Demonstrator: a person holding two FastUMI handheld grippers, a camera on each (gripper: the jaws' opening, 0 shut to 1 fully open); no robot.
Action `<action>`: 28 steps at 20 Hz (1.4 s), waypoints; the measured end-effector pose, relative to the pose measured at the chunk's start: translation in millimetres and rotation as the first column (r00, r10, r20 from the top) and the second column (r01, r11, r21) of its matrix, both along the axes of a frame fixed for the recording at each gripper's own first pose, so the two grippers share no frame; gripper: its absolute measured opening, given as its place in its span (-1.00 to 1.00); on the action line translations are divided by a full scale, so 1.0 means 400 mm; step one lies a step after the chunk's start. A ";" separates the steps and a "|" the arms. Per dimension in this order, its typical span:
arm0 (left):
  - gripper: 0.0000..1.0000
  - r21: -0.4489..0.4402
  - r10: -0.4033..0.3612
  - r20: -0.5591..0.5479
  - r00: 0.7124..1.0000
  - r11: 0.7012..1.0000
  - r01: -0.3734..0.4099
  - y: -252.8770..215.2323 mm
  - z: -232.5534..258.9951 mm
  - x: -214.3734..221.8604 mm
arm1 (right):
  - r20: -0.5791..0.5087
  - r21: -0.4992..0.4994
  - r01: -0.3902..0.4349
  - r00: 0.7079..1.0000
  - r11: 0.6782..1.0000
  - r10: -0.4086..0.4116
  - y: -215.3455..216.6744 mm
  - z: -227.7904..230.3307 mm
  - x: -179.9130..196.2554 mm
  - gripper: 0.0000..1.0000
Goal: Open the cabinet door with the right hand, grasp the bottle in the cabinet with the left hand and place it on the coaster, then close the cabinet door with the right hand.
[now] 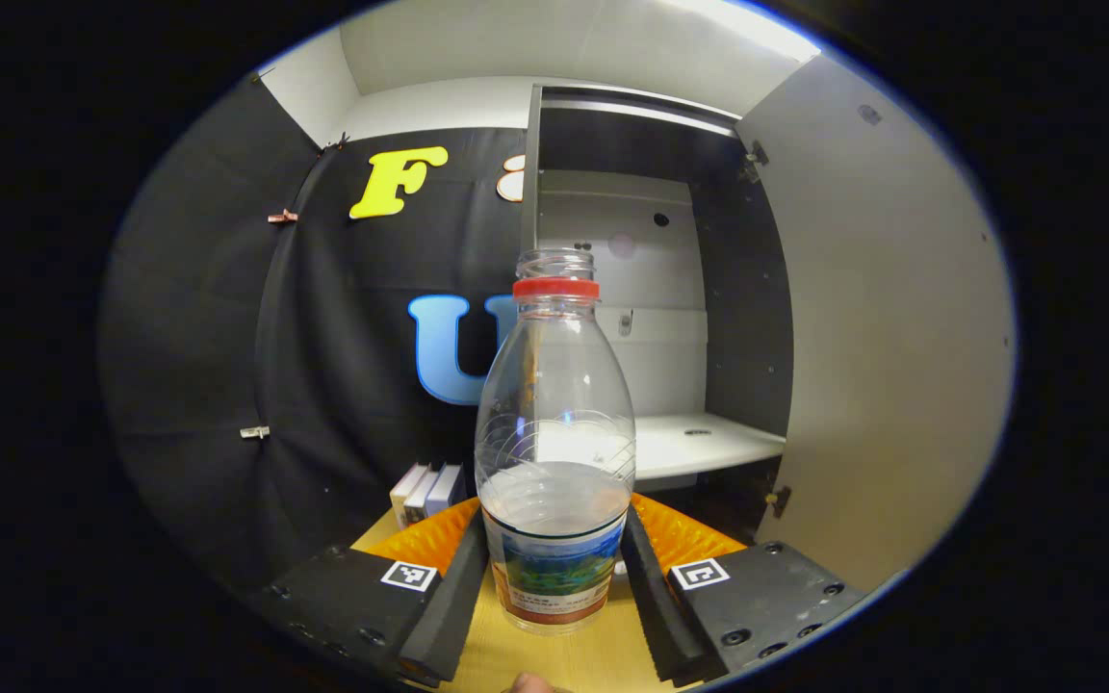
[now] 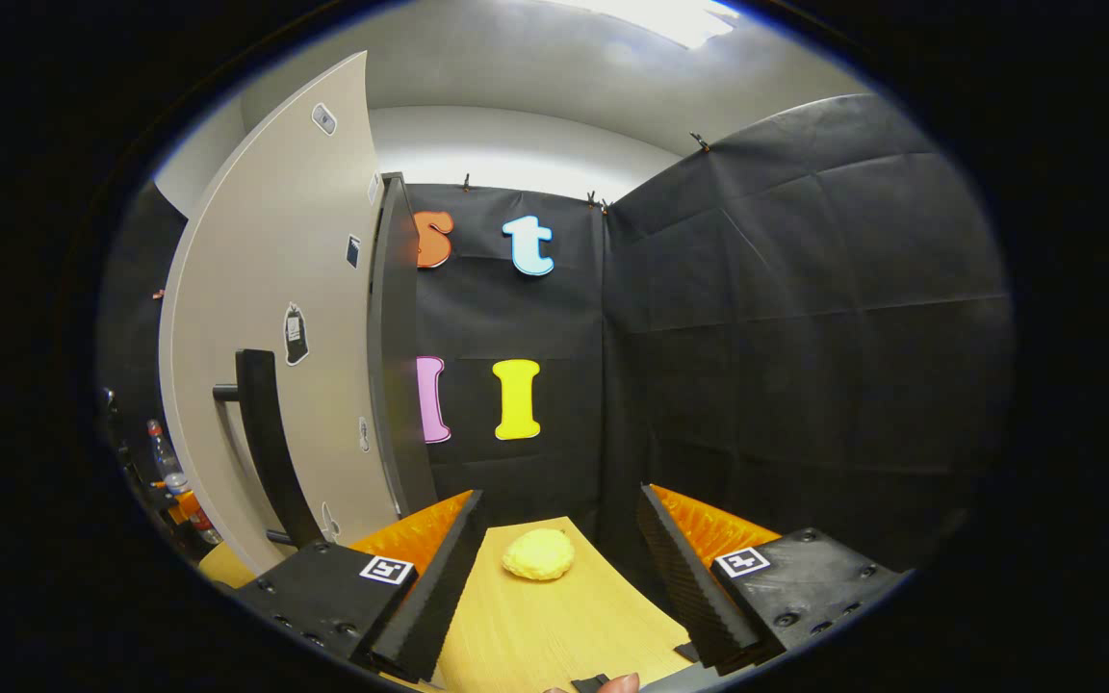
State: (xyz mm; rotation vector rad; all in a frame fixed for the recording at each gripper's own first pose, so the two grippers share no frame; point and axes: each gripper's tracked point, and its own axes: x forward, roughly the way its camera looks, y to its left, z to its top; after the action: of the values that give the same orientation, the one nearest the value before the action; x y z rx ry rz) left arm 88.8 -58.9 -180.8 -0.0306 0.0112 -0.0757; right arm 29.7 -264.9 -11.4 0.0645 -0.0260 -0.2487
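A clear, ribbed plastic bottle with a red neck ring, no cap and a printed label [image 1: 555,452] stands upright between the left tongs [image 1: 554,587], both ridged fingers pressing its labelled lower body above the pale wood-grain counter [image 1: 516,664]. Whether its base touches the counter cannot be told. Behind it the grey cabinet [image 1: 651,289] stands open, its white shelf [image 1: 699,445] bare, its flat door [image 1: 891,327] swung wide to the right. Small boxes [image 1: 427,489] sit at the counter's back edge, left of the bottle. In the right gripper view the right tongs [image 2: 554,568] hang spread apart, gripping nothing, above the same counter [image 2: 554,626], where a lumpy yellow, sponge-like object [image 2: 538,555] lies between and beyond the fingers. To their left rises the door's outer face [image 2: 266,308] with its dark bar handle [image 2: 266,443], well apart from the tongs
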 end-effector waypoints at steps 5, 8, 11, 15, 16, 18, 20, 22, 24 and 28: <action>0.48 -0.022 -0.047 0.009 0.999 0.999 0.047 0.004 -0.147 -0.075 | -0.003 0.025 0.024 1.000 0.999 -0.024 0.010 -0.004 -0.002 0.95; 0.48 -0.015 -0.065 -0.002 0.998 0.998 0.065 -0.001 -0.244 -0.097 | -0.012 0.048 0.031 0.999 0.998 -0.031 0.028 -0.015 -0.003 0.95; 0.48 0.004 -0.101 -0.025 0.995 0.995 0.101 -0.026 -0.344 -0.117 | -0.019 0.053 0.042 0.999 0.998 -0.041 0.033 -0.017 -0.008 0.95; 0.48 -0.011 -0.128 -0.052 0.990 0.992 0.128 -0.042 -0.447 -0.134 | -0.022 0.029 0.057 0.998 0.998 -0.057 0.028 -0.008 -0.029 0.96; 0.48 -0.017 -0.125 -0.050 0.991 0.992 0.125 -0.036 -0.466 -0.134 | -0.025 0.023 0.057 0.998 0.998 -0.057 0.030 -0.010 -0.034 0.95; 0.48 -0.021 -0.121 -0.056 0.991 0.993 0.120 -0.029 -0.504 -0.131 | -0.042 0.008 0.048 0.998 0.999 -0.048 0.039 -0.019 -0.036 0.95; 0.48 -0.007 -0.117 -0.067 0.991 0.993 0.117 -0.019 -0.544 -0.129 | -0.057 -0.008 0.044 0.997 0.999 -0.044 0.048 -0.027 -0.035 0.95; 0.49 -0.007 -0.121 -0.071 0.990 0.993 0.121 -0.017 -0.575 -0.133 | -0.063 -0.017 0.040 0.997 0.999 -0.041 0.061 -0.027 -0.028 0.95; 0.49 -0.011 -0.127 -0.071 0.989 0.992 0.126 -0.016 -0.592 -0.133 | -0.068 -0.020 0.037 0.997 0.999 -0.038 0.073 -0.030 -0.024 1.00; 0.51 0.000 -0.135 -0.084 0.987 0.991 0.135 -0.023 -0.617 -0.127 | -0.075 -0.024 0.039 0.996 0.999 -0.041 0.089 -0.034 -0.024 0.95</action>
State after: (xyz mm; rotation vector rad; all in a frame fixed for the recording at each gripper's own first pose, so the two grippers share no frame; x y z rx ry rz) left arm 38.1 -68.2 -427.7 -0.0274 0.0978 -0.2100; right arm 20.3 -229.3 -25.1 0.0320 0.0454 -0.2904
